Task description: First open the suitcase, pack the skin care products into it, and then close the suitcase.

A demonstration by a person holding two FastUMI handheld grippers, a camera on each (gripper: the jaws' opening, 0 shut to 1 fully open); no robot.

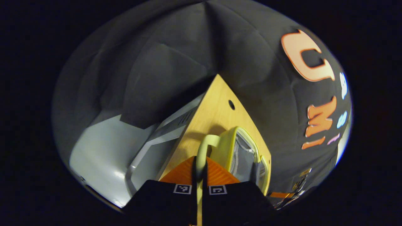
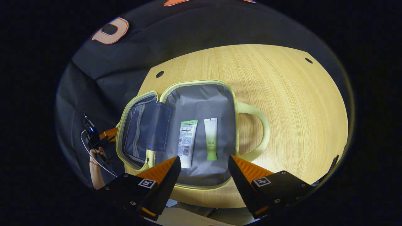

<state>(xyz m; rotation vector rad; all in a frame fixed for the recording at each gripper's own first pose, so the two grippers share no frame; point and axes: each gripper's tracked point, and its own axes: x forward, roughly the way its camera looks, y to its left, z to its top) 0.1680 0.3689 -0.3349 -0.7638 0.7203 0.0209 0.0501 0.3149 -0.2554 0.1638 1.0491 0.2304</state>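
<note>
Tongs on the left are pinched nearly together on a pale yellow strap, a smooth rounded loop that rises between the fingers at the bottom centre of the left gripper view. Past it stands the suitcase lid, seen edge-on, yellow-rimmed with a clear glossy panel. Beyond runs the wooden table, narrowing to a corner in the middle of the frame.

The right tongs are spread wide and hold nothing, hanging over the lower edge of the suitcase. The case lies open flat in the centre of the right gripper view, on the light, fine-grained table. It is a soft, round-cornered case with yellow piping and a crinkled grey lining; its curved yellow handle sticks out to the right, and the lid with a dark fabric pocket folds out to the left. Inside lie two flat tubes side by side, slightly apart, long axes running top to bottom of the frame: a white tube with a green top band, and a slimmer green-fading tube, cap end toward the bottom.
</note>
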